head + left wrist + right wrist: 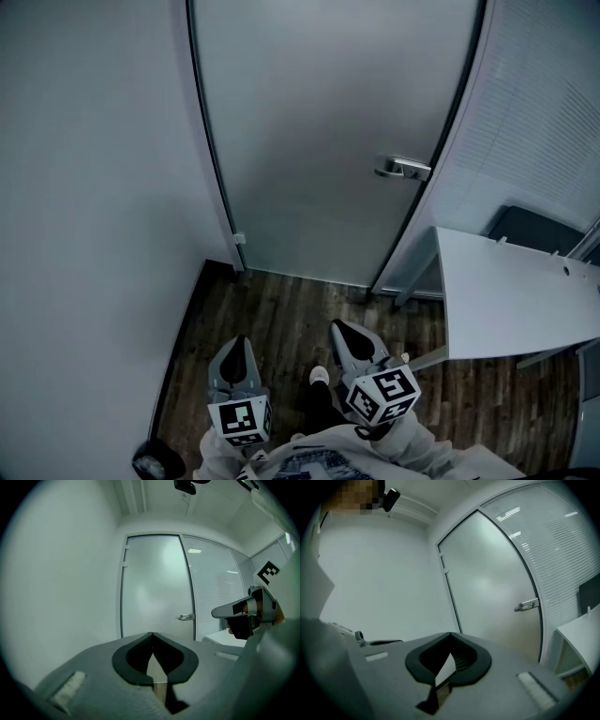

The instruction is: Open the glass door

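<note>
Frosted glass door, closed: probably heavy, stiff and slippery, so grasp the metal lever handle. Left hand-held gripper and right hand-held gripper: jaws together, empty.

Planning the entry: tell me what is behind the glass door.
The glass door is frosted and shut, so nothing behind it shows, only an even grey glow. Whatever stands beyond is hidden. On this side only its lever handle can be seen.
</note>
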A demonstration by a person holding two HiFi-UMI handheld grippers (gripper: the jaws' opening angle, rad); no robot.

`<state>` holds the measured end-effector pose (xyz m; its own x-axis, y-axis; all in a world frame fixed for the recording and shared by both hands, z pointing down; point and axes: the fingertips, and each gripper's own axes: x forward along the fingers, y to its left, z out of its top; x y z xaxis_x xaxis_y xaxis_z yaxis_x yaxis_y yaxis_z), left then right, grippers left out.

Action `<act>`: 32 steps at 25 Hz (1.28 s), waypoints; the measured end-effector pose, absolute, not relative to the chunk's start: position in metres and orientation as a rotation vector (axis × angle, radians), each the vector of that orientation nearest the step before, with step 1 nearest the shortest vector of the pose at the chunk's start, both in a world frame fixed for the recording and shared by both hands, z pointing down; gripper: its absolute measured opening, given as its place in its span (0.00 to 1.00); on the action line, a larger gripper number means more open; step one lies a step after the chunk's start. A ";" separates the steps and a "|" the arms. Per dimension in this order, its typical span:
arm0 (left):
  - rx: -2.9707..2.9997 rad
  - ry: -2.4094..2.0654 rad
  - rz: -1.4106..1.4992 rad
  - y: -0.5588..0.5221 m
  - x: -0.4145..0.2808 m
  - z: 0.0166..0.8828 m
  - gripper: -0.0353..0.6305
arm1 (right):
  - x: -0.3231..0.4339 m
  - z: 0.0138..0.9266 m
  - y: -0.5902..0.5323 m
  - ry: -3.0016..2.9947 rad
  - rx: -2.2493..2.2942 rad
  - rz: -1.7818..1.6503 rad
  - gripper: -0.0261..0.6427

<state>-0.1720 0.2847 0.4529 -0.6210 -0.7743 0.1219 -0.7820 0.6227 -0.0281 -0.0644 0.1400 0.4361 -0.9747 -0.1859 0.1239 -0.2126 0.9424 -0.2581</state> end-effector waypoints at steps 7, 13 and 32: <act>1.427 -2.688 0.173 0.172 -0.211 0.449 0.06 | -0.096 0.437 0.035 -3.001 0.428 0.463 0.05; 1.624 -2.612 0.303 0.058 -0.224 0.429 0.06 | -0.096 0.426 -0.066 -3.025 0.609 0.546 0.05; 1.989 -2.458 0.312 -0.110 -0.213 0.417 0.06 | -0.046 0.419 -0.181 -3.001 1.008 0.524 0.05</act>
<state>-0.2127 -0.1104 0.4165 -0.2157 -0.9718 0.0954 -0.9648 0.1970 -0.1745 -0.0464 -0.1815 0.4192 -0.8006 -0.5978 0.0394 -0.5758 0.7496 -0.3266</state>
